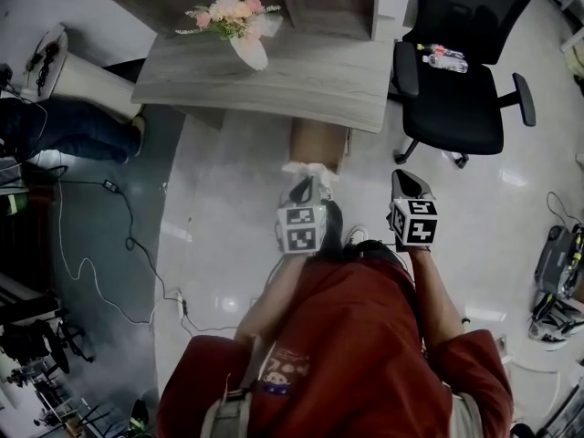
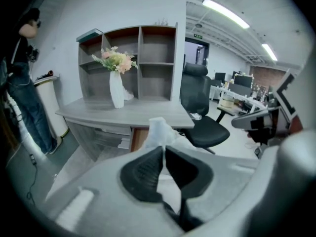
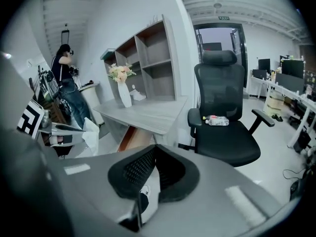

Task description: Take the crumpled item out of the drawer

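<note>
In the left tool (image 2: 164, 152), crumpled white item (image 2: 160, 130) near the drawer (image 1: 318, 144)

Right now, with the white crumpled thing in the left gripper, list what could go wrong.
1. The left gripper pinches only part of the crumpled item. Most of it sticks out past the jaw tips, so it may slip out or tear.
2. The drawer stands pulled out under the desk, close ahead of both grippers. A careless swing or step forward could knock it.
</note>
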{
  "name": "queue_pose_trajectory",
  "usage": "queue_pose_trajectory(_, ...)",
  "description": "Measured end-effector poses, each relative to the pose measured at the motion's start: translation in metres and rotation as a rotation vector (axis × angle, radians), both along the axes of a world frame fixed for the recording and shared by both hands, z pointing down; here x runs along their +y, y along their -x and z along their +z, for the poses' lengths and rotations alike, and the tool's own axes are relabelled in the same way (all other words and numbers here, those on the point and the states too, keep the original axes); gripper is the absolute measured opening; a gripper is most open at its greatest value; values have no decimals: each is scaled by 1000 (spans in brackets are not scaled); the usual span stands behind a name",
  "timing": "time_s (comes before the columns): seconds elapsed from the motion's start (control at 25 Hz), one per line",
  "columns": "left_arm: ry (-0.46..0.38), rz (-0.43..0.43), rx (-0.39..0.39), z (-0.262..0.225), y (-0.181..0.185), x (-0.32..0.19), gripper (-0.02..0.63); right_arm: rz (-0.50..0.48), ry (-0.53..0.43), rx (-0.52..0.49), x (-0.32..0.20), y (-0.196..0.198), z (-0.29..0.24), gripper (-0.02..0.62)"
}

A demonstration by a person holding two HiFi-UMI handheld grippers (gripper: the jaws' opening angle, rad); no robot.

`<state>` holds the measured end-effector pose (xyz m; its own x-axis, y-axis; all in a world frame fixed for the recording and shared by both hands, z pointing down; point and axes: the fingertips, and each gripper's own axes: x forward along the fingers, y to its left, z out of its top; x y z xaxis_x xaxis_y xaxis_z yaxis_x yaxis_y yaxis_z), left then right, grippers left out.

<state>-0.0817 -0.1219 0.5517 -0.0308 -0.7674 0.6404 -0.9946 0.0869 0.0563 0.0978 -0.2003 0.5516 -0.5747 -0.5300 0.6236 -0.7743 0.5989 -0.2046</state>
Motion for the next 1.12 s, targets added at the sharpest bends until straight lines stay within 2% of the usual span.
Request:
queue_pose_trajectory(0.24,-55,-6,-31,-9,-3,12,15,9,-8,-22,15,-10,1,2)
queue_pose_trajectory(0.4,-59,-8,-33,-6,-6,20,15,9,-3,-50,19,-9,1,2)
queue_pose_trajectory(1.12,-85,8,-51,-13,-20,27,15,-11,-17,-50,30,-15,2,2)
